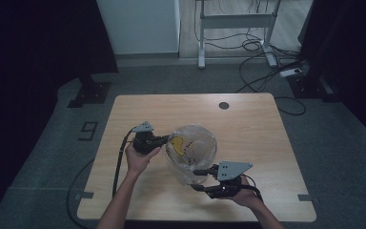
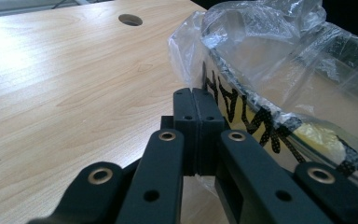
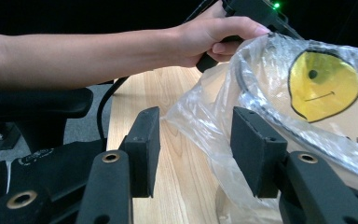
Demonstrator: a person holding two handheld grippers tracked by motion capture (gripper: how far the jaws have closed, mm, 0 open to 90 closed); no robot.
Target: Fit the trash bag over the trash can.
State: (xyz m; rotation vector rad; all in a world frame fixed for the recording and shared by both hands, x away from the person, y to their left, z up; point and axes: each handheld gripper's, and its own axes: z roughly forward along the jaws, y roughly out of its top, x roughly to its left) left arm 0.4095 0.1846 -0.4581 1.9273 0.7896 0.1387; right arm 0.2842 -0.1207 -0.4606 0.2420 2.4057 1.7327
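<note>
We note the clear plastic bag standing puffed near the middle of the desk. Left hand-held gripper sits at its nine o'clock, jaws pressed together on the bag's edge. Right hand-held gripper waits at five o'clock, jaws spread, film just ahead and toward the right-hand jaw in its own view. We judge the right is nearer the loose lower rim.

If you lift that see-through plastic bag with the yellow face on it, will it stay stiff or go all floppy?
Probably floppy: the plastic bag is thin, crinkled film that already sags in folds on the table. It also looks light, since it puffs up and holds air. The film may be a bit slippery, so the left gripper, shut at its edge, likely needs a firm pinch.
</note>
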